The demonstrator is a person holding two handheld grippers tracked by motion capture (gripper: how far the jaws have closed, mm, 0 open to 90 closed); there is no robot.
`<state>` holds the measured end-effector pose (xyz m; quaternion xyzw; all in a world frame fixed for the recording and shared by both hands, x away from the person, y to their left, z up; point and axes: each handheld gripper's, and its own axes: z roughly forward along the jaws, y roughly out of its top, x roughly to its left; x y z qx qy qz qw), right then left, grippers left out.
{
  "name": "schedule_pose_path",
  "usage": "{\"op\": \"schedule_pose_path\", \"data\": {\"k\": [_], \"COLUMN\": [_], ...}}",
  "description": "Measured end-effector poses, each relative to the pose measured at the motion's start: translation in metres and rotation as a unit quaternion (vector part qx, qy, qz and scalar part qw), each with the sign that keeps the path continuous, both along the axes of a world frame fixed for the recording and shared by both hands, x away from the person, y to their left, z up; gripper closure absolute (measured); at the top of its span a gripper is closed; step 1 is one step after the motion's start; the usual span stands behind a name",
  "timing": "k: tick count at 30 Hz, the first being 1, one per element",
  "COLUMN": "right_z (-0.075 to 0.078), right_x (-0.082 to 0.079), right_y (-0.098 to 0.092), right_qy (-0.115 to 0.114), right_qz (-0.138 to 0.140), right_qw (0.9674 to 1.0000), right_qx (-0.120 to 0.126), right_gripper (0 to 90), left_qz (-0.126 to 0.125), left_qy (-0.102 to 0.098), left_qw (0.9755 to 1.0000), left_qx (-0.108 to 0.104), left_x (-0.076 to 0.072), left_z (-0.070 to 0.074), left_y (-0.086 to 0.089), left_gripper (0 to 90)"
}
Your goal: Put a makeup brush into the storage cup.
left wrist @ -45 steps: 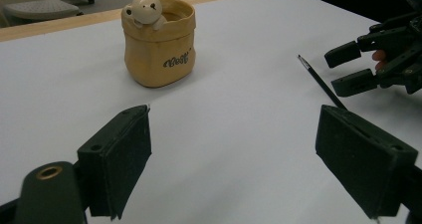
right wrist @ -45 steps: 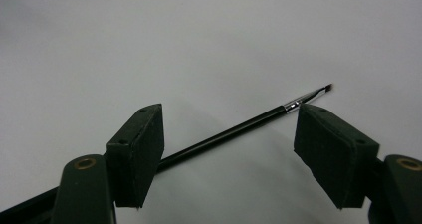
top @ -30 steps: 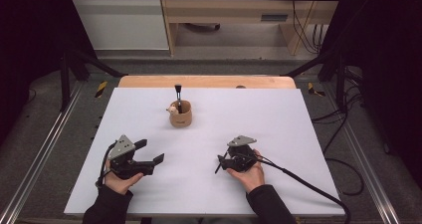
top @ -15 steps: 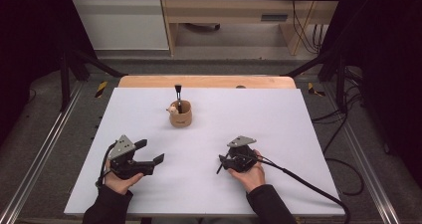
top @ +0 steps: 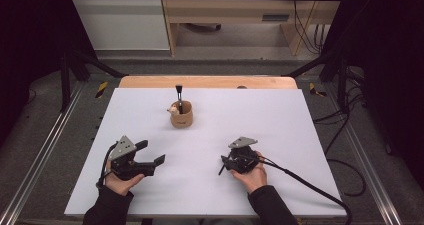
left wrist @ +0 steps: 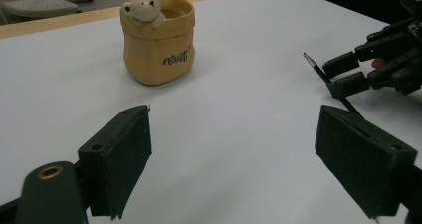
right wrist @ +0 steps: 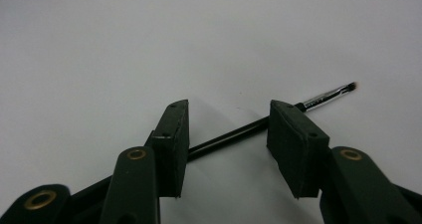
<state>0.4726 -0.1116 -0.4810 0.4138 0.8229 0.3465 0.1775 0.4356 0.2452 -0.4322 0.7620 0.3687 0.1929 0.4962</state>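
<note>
Right hand-held gripper (right wrist: pixel 226 134) straddles thin brush (right wrist: pixel 239 132) lying flat on tabletop (top: pixel 300 130); jaws have just been closing, not yet pinching. Keep low, centred. Left hand-held gripper (left wrist: pixel 249 159) open, idle.

Matt surfaces, with one glossy handle and a ceramic-looking cup

The counter (top: pixel 300 135) wears a smooth, matt white sheet over a pale wood edge. The brush (right wrist: pixel 234 133) has a glossy black handle and a shiny metal ferrule. The right claw (right wrist: pixel 226 134) shows matt, rubbery-looking black pads and brass-coloured rivets. The tan cup (left wrist: pixel 158 40) looks like smooth, satin ceramic.
</note>
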Motion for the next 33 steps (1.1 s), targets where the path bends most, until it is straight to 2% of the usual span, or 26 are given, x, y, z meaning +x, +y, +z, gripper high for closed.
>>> {"op": "schedule_pose_path", "data": {"k": [15, 17, 33], "right_z": [0.0022, 0.0021, 0.0032], "right_x": [-0.0029, -0.0030, -0.0084], "right_y": [-0.0010, -0.0018, -0.0042], "right_qy": [0.005, -0.001, 0.008], "right_qz": [-0.004, 0.001, -0.011], "right_qw": [1.0000, 0.9999, 0.9998], "right_qx": [-0.007, -0.012, -0.014], "right_gripper": [60.5, 61.5, 62.7], "left_qz": [-0.001, -0.001, -0.002], "left_qy": [-0.001, -0.001, -0.001], "left_qw": [1.0000, 1.0000, 1.0000], "left_qx": [0.000, 0.001, 0.000], "left_x": [-0.0007, -0.0009, -0.0020], "left_z": [0.0005, 0.0005, 0.0008], "left_y": [-0.0003, -0.0006, -0.0013], "left_gripper": [14.0, 14.0, 14.0]}}
